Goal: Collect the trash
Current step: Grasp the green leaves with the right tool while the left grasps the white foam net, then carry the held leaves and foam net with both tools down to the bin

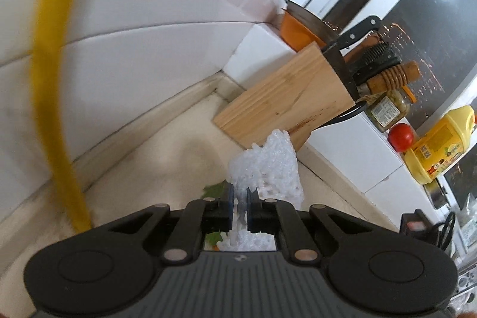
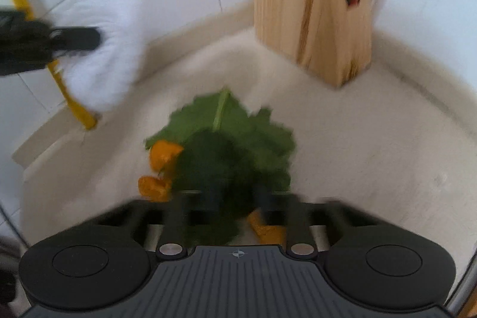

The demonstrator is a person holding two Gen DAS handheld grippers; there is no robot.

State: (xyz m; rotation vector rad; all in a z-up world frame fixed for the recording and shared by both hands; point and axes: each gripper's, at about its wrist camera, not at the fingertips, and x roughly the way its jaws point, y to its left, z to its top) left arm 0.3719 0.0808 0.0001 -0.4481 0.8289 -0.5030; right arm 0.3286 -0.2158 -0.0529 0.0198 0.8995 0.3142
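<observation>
- My left gripper (image 1: 240,206) is pinching the white foam net (image 1: 265,169), lifted off the counter (image 1: 167,145) in front of the wooden knife block (image 1: 283,97).
- My right gripper (image 2: 237,198) is clamped on the green leaf (image 2: 226,145) (badly blurred), lying on the counter before that block.
- Orange peel pieces (image 2: 162,157) lie touching the leaf.
- A yellow pipe (image 1: 50,79) stands left of the block.

Both wrist views look down close, sharing the wooden block (image 1: 283,97)
</observation>
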